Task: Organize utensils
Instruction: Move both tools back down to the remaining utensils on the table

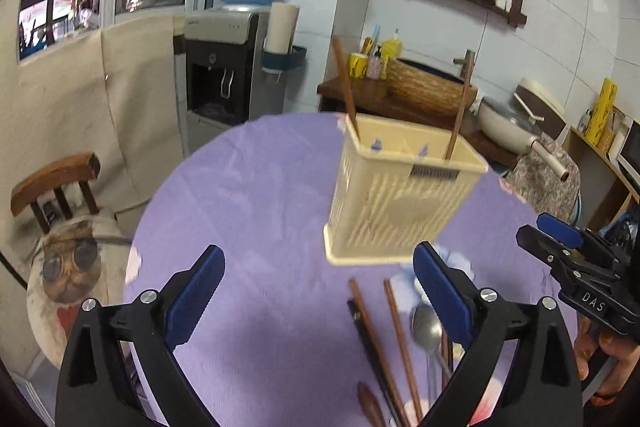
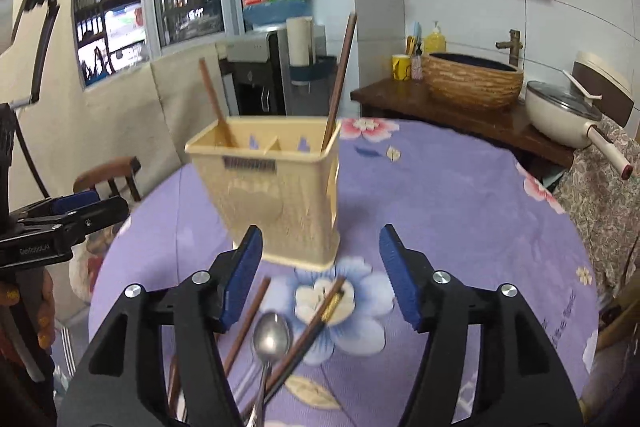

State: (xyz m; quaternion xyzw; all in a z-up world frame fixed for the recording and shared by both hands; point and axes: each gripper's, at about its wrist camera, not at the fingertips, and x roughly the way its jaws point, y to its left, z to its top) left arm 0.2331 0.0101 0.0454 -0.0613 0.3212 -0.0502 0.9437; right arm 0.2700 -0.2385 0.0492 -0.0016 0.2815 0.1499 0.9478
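A cream slotted utensil holder [image 1: 400, 203] [image 2: 272, 199] stands on the purple cloth with two brown chopsticks [image 1: 344, 83] [image 2: 340, 75] leaning in it. In front of it lie a metal spoon [image 1: 426, 327] [image 2: 272, 335], loose brown chopsticks [image 1: 402, 339] [image 2: 246, 327] and a dark chopstick with a gold band [image 2: 316, 323]. My left gripper [image 1: 318, 251] is open above the cloth, left of the loose utensils, nothing between its blue pads. My right gripper [image 2: 321, 233] is open over the spoon and chopsticks, holding nothing. Each gripper shows at the edge of the other's view [image 1: 560, 239] [image 2: 80, 211].
The round table [image 1: 248, 195] carries a purple flowered cloth. A wooden chair [image 1: 56, 187] stands at its left. Behind are a water dispenser [image 1: 224, 75], a dark counter with a woven basin [image 1: 428, 87] and a lidded cream pan [image 1: 504, 127].
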